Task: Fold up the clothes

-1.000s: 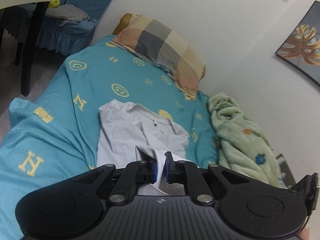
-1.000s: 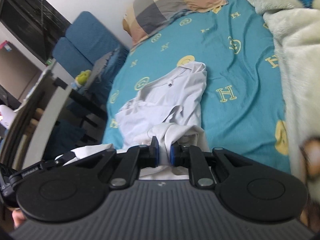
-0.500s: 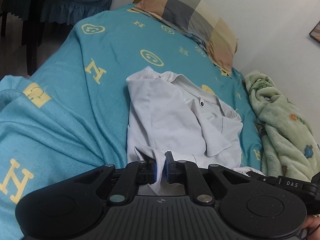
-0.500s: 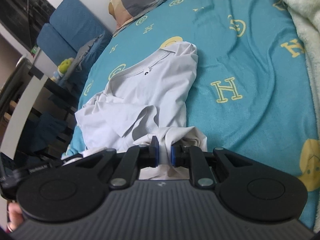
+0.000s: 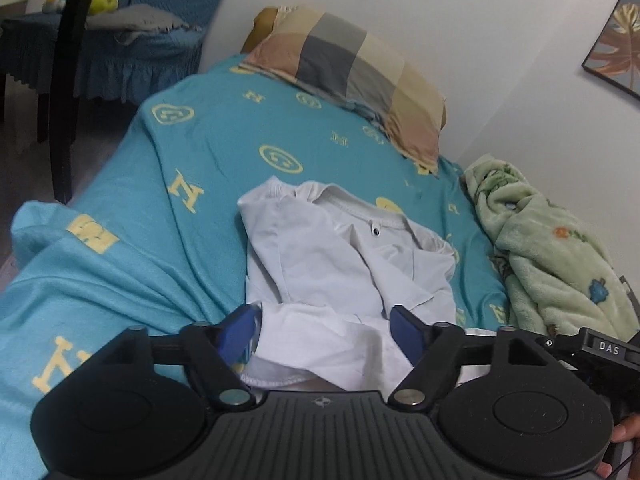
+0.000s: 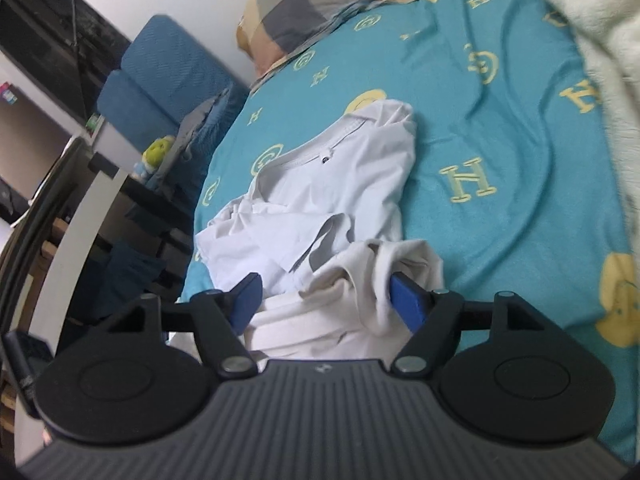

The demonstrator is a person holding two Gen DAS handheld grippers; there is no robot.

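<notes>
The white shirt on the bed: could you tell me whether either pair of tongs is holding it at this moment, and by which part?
Nothing is held. Both the left tongs and the right tongs are open, with the bunched hem end of the white shirt lying loose between their fingers.

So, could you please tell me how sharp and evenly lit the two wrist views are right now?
Left wrist view: sharp, with soft even light; fisheye bends the wall, and the white shirt reads clearly. Right wrist view: softer, the plaid pillow and fleece blanket smeared near the top edge, and the shirt somewhat bright.
</notes>
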